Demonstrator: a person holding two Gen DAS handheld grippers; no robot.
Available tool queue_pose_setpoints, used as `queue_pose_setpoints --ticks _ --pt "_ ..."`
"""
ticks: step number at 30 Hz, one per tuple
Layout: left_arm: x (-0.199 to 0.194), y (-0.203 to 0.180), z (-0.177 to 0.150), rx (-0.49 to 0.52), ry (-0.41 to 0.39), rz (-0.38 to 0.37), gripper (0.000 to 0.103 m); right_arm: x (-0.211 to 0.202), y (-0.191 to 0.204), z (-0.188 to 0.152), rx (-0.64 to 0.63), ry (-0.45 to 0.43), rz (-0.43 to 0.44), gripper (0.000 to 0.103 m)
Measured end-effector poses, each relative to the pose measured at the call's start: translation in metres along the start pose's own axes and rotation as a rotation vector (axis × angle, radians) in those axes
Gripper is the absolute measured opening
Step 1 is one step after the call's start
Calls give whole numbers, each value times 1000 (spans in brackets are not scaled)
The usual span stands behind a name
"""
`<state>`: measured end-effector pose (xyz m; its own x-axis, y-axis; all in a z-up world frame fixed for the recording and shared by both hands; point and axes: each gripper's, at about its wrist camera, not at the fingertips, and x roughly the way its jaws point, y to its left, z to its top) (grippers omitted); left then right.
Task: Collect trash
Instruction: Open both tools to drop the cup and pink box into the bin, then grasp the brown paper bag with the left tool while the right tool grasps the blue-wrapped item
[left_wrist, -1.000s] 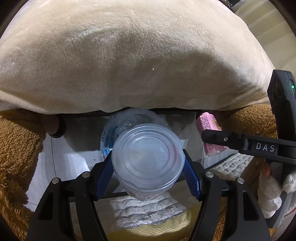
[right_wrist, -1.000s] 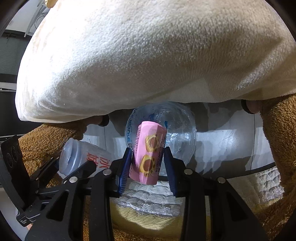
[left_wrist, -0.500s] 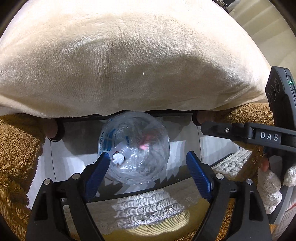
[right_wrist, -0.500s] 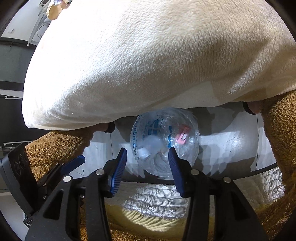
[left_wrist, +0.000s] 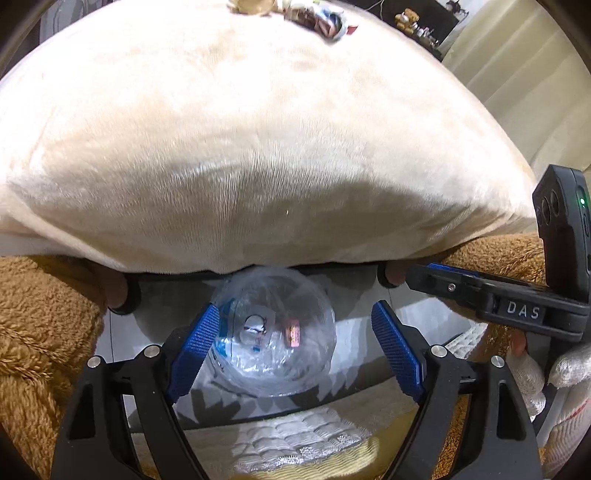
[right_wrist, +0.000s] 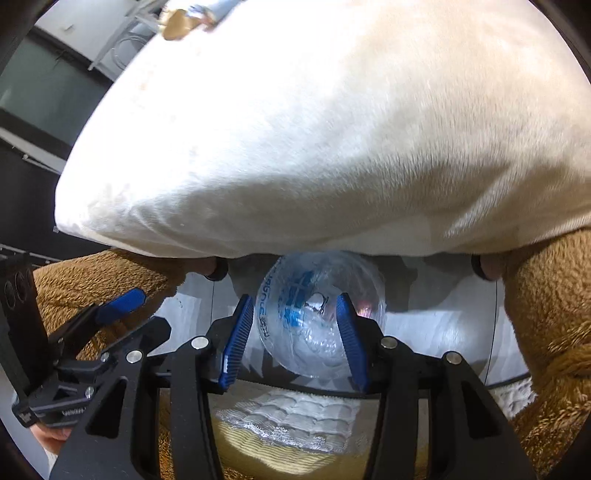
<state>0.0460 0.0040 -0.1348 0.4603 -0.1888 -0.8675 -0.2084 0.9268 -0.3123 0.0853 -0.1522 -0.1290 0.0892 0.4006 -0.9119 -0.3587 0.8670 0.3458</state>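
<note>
Both claws, left (left_wrist: 291, 347) wide and right (right_wrist: 293, 334) narrower, hang empty above the clear bag (left_wrist: 273, 332).

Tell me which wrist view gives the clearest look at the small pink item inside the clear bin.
The left wrist view. There the pink item lies in plain sight through the clear bin, between the open fingers of the left gripper, nothing crossing it. In the right wrist view the pink item is a blurred glow just beside the right gripper's fingertip.
</note>
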Motion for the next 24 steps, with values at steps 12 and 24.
queue_pose_setpoints --ticks 12,24 --pt "-60 -4 16 62 -269 -37 83 -82 23 -9 -213 -379 1 51" --pt "-95 1 56 126 -384 -40 83 -100 37 51 -315 -427 14 59"
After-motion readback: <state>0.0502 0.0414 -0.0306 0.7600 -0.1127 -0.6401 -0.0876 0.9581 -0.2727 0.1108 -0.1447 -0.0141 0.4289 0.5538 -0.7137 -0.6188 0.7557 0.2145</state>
